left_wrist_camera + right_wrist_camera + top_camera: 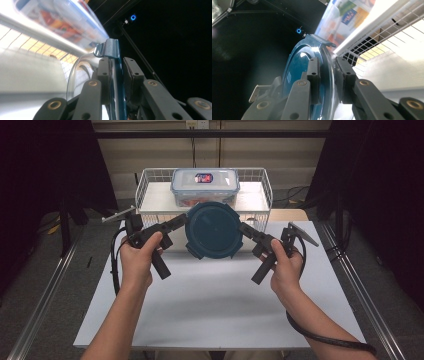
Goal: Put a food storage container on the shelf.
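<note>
1. I am holding a round container with a dark blue lid (214,230) in the air between my two grippers, just in front of the white wire basket (141,195) at the far edge of the table (210,300).
2. My left gripper (181,223) is clamped on the container's left rim; in the left gripper view the pads are pressing on either side of the blue lid edge, below one of its clip tabs (110,48).
3. My right gripper (245,229) is clamped on the opposite rim in the same way, jaws pinching the lid edge.
4. To do this well, I am judging that both hands must stay level with each other, so the container does not tilt or twist out of either pinch.
5. I am keeping the squeeze even; the grip is only on a thin rim, so a slip is possible.
6. A clear box with a clip lid (205,185) is sitting in the basket right behind the container, so the room beyond is tight.
7. The basket's front wire is the edge to watch; the table toward me is giving open room.
</note>
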Demonstrator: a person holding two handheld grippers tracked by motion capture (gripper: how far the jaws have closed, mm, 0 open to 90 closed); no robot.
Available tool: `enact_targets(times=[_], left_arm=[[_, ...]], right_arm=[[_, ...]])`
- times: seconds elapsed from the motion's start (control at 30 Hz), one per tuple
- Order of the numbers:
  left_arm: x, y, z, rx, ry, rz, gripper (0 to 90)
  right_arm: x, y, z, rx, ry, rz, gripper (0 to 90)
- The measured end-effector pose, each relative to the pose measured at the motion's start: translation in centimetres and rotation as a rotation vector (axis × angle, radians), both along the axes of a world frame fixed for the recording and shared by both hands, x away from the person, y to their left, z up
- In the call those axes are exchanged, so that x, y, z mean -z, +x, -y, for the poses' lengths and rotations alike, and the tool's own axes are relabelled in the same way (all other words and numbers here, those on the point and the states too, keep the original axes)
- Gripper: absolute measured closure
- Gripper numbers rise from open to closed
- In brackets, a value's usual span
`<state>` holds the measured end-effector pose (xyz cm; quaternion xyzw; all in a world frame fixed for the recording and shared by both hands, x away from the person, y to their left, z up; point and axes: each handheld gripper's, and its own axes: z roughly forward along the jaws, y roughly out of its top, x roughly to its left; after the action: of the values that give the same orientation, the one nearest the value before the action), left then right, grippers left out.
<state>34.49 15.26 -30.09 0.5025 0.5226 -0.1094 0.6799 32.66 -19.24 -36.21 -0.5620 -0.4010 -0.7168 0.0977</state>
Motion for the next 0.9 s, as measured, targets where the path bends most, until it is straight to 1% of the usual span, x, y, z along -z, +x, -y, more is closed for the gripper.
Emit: enact_targets(times=[0.1, 0.17, 0.2, 0.23, 0.27, 0.3, 0.33, 0.37, 0.4, 0.43, 0.47, 0.53, 0.57, 0.6, 0.67, 0.7, 0.77, 0.8, 0.83, 0.87, 0.9], left_arm=[[-0.5, 0.3, -0.1, 0.006, -0.004, 0.011, 77.1], [-0.9, 0.5, 0.0, 0.003, -0.019, 0.007, 77.1], [-1.2, 0.7, 0.0, 0.002, -0.012, 0.007, 77.1], [-1.3, 0.9, -0.1, 0.011, -0.016, 0.01, 77.2], [-1.5, 1.1, -0.1, 0.008, -0.021, 0.003, 77.2], [-1.6, 1.3, -0.1, 0.013, -0.016, 0.009, 77.2], [-1.9, 1.4, 0.0, 0.009, -0.025, 0.01, 77.2], [-2.2, 1.5, 0.0, 0.012, -0.02, 0.004, 77.2], [-2.4, 1.7, 0.0, 0.01, -0.031, 0.007, 77.2], [-2.5, 1.8, 0.0, 0.014, -0.03, 0.018, 77.1], [-2.8, 2.0, 0.0, 0.013, -0.04, 0.011, 77.1], [-3.2, 2.3, 0.1, 0.015, -0.045, 0.029, 77.1], [-3.4, 2.5, 0.1, 0.019, -0.047, 0.024, 77.1], [-3.5, 2.7, 0.1, 0.027, -0.052, 0.032, 77.1], [-4.0, 3.1, 0.1, 0.018, -0.065, 0.023, 77.1], [-4.0, 3.3, 0.0, 0.029, -0.054, 0.041, 77.0], [-4.4, 3.6, 0.1, 0.023, -0.063, 0.037, 77.0], [-4.6, 3.8, 0.0, 0.026, -0.061, 0.043, 77.0], [-4.8, 4.0, 0.0, 0.025, -0.061, 0.041, 77.0], [-4.9, 4.2, 0.1, 0.023, -0.062, 0.039, 76.9], [-5.1, 4.3, 0.1, 0.016, -0.069, 0.04, 76.9]], right_arm=[[-0.6, 0.3, -0.1, 0.006, 0.004, 0.011, 75.2], [-1.0, 0.4, -0.1, 0.009, 0.013, 0.009, 75.2], [-1.2, 0.5, -0.1, 0.009, 0.011, 0.01, 75.2], [-1.5, 0.7, -0.1, 0.012, 0.007, 0.015, 75.2], [-1.8, 0.8, -0.1, 0.014, 0.009, 0.012, 75.2], [-2.1, 0.9, -0.1, 0.015, 0.011, 0.013, 75.3], [-2.3, 1.0, -0.1, 0.017, 0.015, 0.014, 75.3], [-2.6, 1.1, -0.1, 0.022, 0.014, 0.015, 75.3], [-3.0, 1.2, 0.0, 0.024, 0.016, 0.02, 75.4], [-3.3, 1.4, 0.0, 0.026, 0.018, 0.025, 75.4], [-3.6, 1.5, 0.0, 0.026, 0.017, 0.028, 75.4], [-4.3, 1.9, 0.1, 0.036, 0.013, 0.04, 75.4], [-4.6, 2.0, 0.1, 0.037, 0.016, 0.04, 75.4], [-4.9, 2.2, 0.1, 0.045, 0.015, 0.045, 75.4], [-5.6, 2.6, 0.1, 0.053, 0.021, 0.05, 75.5], [-5.9, 2.7, 0.1, 0.057, 0.016, 0.055, 75.5], [-6.4, 3.0, 0.1, 0.062, 0.011, 0.064, 75.5], [-6.6, 3.2, 0.1, 0.065, 0.01, 0.068, 75.5], [-6.9, 3.4, 0.0, 0.066, 0.019, 0.063, 75.5], [-7.1, 3.7, 0.0, 0.071, 0.018, 0.06, 75.5], [-7.2, 3.8, -0.1, 0.076, 0.022, 0.061, 75.4]])
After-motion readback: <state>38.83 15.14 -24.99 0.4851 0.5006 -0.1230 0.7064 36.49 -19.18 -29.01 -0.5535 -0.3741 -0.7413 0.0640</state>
